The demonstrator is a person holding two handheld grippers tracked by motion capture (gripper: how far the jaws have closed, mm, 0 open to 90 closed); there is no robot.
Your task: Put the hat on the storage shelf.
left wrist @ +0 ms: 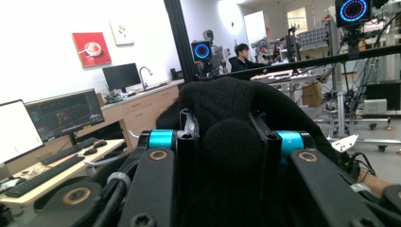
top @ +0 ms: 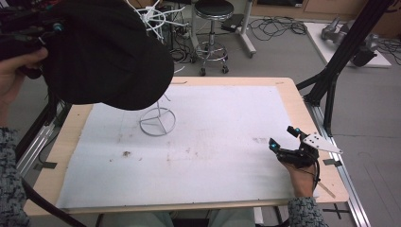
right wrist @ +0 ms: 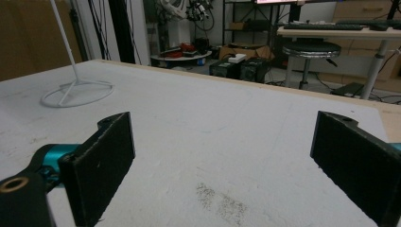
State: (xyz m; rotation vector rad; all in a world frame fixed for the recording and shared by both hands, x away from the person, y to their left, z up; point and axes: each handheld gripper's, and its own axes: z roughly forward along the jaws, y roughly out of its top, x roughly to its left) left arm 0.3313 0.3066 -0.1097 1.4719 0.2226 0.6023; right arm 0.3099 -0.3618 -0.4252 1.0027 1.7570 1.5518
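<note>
The left hand-held gripper (left wrist: 222, 142) is clamped on a black hat (top: 106, 52), raised above the white wire stand (top: 157, 120); the right hand-held gripper (top: 283, 142), jaws apart, rests far off on the bench (top: 283, 85).

high: overhead | right: low, near table (right wrist: 198, 123) | shared: stand (top: 157, 122)

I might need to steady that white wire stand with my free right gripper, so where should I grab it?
Probably the thin upright rod, low above the ring base, coming from the right gripper side: the base lies flat on the table, giving jaws little purchase.
</note>
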